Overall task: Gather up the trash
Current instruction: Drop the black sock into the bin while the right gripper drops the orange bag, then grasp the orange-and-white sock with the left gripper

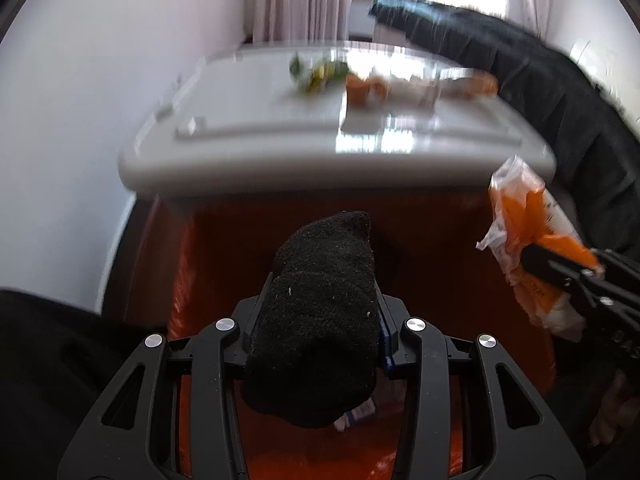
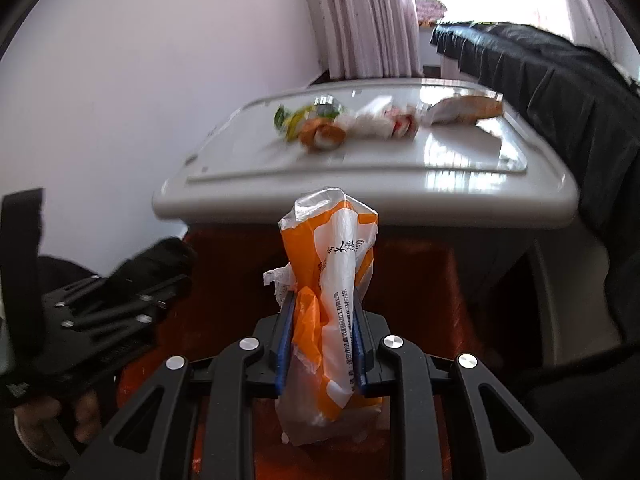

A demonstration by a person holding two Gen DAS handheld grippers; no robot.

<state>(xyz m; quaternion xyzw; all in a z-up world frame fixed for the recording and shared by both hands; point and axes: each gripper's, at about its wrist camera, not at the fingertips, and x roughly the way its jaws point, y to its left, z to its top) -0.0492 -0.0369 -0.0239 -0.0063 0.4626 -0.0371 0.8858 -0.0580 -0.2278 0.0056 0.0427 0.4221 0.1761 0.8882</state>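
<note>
My left gripper is shut on a black sock and holds it over an orange bin bag. My right gripper is shut on an orange and white plastic wrapper, also above the orange bag. The wrapper and right gripper show at the right edge of the left wrist view. More trash lies on the white table: a green and yellow wrapper, an orange wrapper, white crumpled wrappers and an orange packet.
The white table stands just behind the bag, against a white wall. A black garment hangs along the table's right side. Pink curtains and a bright window are at the back.
</note>
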